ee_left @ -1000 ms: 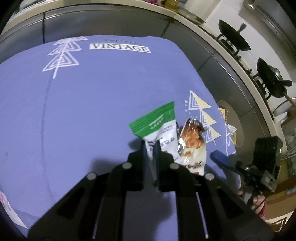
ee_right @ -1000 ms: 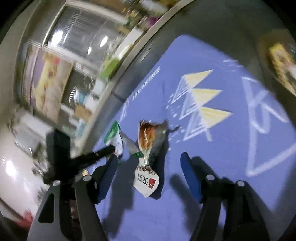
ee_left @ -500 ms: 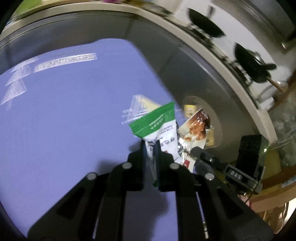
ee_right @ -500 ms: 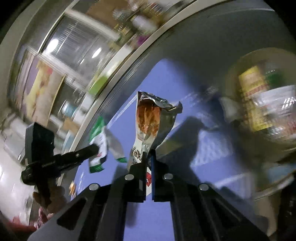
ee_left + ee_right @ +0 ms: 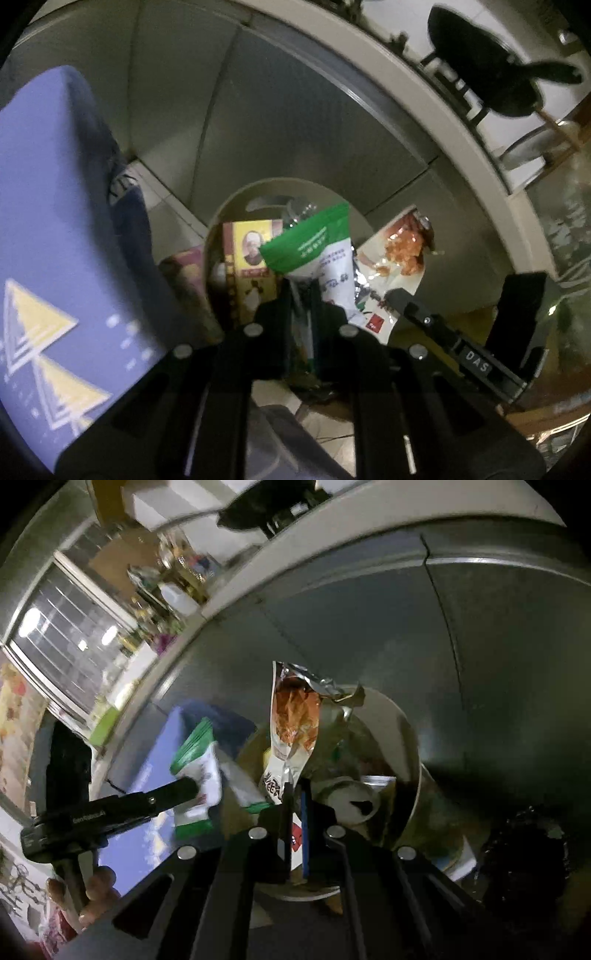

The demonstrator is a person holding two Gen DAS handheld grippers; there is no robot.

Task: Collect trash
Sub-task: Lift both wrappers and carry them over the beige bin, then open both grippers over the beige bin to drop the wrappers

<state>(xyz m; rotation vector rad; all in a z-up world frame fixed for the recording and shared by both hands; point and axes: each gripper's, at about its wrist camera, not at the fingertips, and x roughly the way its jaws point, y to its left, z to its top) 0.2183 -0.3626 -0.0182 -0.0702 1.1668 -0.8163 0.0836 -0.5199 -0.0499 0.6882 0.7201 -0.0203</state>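
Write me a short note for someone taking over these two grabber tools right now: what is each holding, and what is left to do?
Left gripper: jaws shut on the green-and-white wrapper, held over the open trash bin.
Right gripper: jaws shut on the orange snack bag, also above the bin.
Done: both pieces are picked up and carried to the bin, which already holds other trash, including a yellow box.
Left: open both jaws so the pieces drop in.

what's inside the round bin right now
Inside the round pale trash bin lie a yellow and red printed box and some clear crumpled plastic. The held green and white wrapper covers the rest.
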